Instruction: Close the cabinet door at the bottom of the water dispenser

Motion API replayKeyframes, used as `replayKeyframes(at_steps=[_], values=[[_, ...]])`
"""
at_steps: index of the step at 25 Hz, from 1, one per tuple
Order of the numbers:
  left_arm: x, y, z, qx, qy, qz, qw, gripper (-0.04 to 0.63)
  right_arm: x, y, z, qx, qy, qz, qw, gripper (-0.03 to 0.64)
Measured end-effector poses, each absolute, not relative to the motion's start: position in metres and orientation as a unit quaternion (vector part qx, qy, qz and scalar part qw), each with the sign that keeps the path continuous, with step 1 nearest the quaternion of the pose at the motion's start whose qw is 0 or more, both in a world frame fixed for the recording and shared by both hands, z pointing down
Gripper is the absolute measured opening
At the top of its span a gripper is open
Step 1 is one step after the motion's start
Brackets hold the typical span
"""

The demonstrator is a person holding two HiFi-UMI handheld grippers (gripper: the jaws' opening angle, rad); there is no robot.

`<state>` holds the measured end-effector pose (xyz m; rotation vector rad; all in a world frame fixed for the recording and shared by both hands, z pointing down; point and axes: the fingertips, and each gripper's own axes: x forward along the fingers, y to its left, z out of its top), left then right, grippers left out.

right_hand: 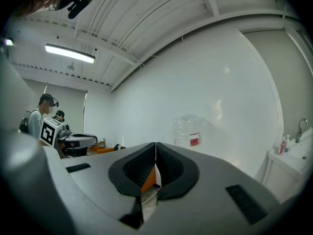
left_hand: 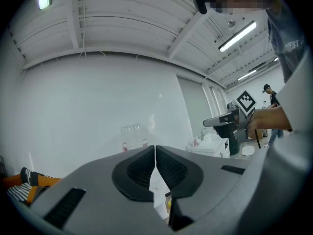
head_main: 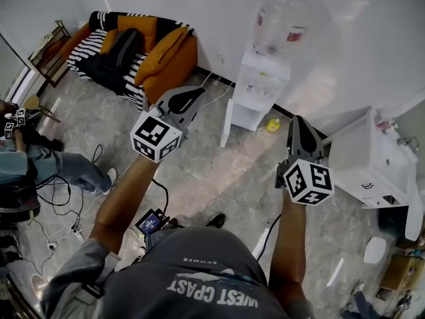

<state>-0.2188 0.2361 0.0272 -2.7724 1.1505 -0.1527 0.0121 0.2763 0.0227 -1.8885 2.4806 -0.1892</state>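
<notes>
White water dispenser (head_main: 264, 78) has its bottom door (head_main: 227, 125) hanging open. Left gripper (head_main: 192, 96) and right gripper (head_main: 298, 126) are both pinched tight on nothing, well short of it. Guessing that's for a plain push.

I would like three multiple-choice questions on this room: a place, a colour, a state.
1. Where does the water dispenser stand?
A. in a doorway
B. against the white wall
C. on a table

2. What colour is the small object on the floor by its base?
A. yellow
B. blue
C. red

3. How is the cabinet door at its bottom?
A. shut
B. missing
C. swung open

Answers: 1 B, its back meets the wall; 2 A, plainly yellow in the head view; 3 C, the panel stands out from the base.
</notes>
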Motion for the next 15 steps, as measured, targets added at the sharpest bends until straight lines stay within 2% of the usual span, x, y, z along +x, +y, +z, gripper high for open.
replayKeyframes(at_steps=[15], values=[[-0.141, 0.198, 0.042, -0.919, 0.381, -0.083, 0.066, 0.023, 0.092, 0.239, 0.040, -0.603, 0.793, -0.083, 0.024, 0.026]])
